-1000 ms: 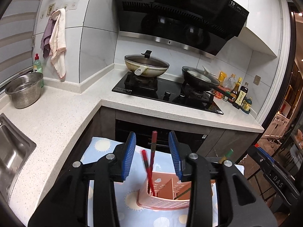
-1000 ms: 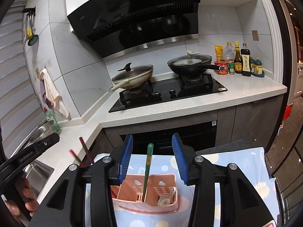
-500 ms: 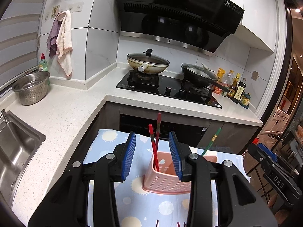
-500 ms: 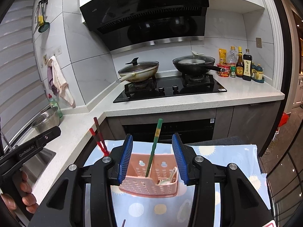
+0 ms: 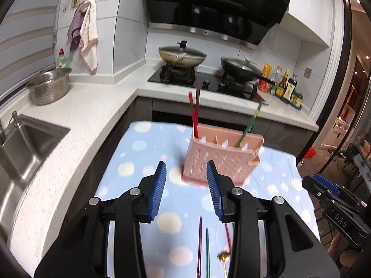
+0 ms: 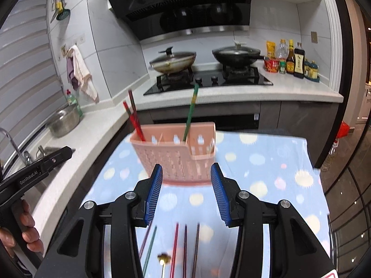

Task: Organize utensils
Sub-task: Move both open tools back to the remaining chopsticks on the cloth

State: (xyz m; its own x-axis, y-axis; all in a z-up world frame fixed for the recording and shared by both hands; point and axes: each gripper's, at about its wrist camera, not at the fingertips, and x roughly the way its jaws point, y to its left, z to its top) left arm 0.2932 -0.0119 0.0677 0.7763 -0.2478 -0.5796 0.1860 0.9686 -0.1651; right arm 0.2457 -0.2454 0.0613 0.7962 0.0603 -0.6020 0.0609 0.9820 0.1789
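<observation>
Standing on cloth — pink caddy (image 6: 178, 157) | red chopsticks (image 6: 134, 120), green chopstick (image 6: 190, 113) inside | both tools part-open, empty

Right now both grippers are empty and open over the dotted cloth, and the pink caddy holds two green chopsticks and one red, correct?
Not quite. The pink caddy holds two red chopsticks and one green chopstick, as the right wrist view shows. Both the left gripper and right gripper are empty and open over the dotted cloth.

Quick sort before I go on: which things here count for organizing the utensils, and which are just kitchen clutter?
Job:
- pink slotted plastic utensil caddy
- red chopsticks and green chopstick standing in it
- loose coloured chopsticks on the dotted blue cloth

Clutter:
- lidded wok
- black pan
- sauce bottles
- steel colander
</observation>
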